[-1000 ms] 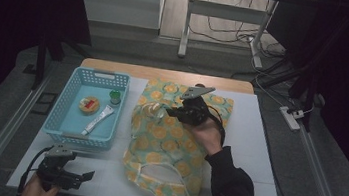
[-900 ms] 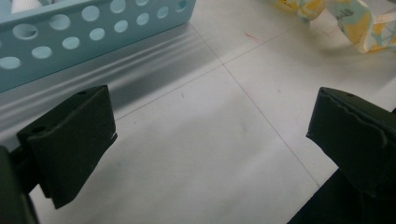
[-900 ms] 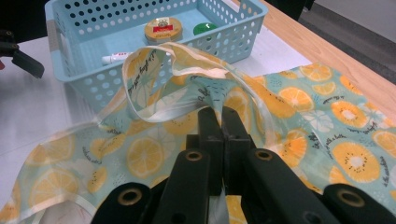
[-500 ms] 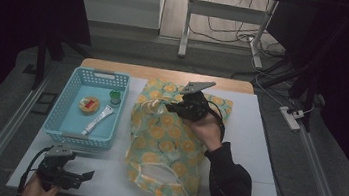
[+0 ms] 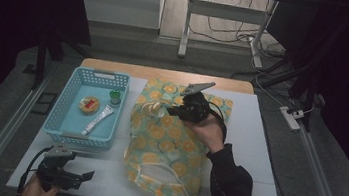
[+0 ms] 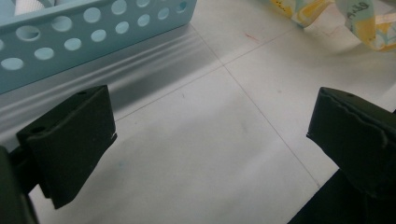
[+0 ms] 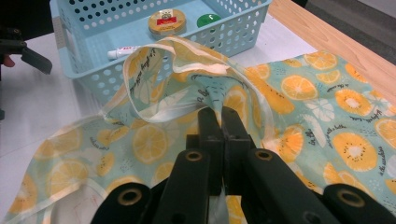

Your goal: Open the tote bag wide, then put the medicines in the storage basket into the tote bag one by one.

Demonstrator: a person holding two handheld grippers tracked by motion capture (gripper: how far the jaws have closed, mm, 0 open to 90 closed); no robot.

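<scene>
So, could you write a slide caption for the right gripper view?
Right gripper pinches a fold of fruit-print cloth beside the blue basket.

- right gripper (image 7: 223, 122) jaws pressed together over the fruit-print cloth (image 7: 303, 107); the pinched bit of fabric itself hidden between and behind them.
- white tube (image 7: 122, 51) in the blue basket (image 7: 88, 70): partly covered by a raised fold of cloth, its print too small to read.
- round tin (image 5: 89, 104) label: too small to tell in the high view.
- left gripper (image 6: 210, 135): both jaws cut off by the bottom edge; basket cropped at the top-left edge.
- left hand (image 5: 36, 193) cut by the lower edge.
</scene>
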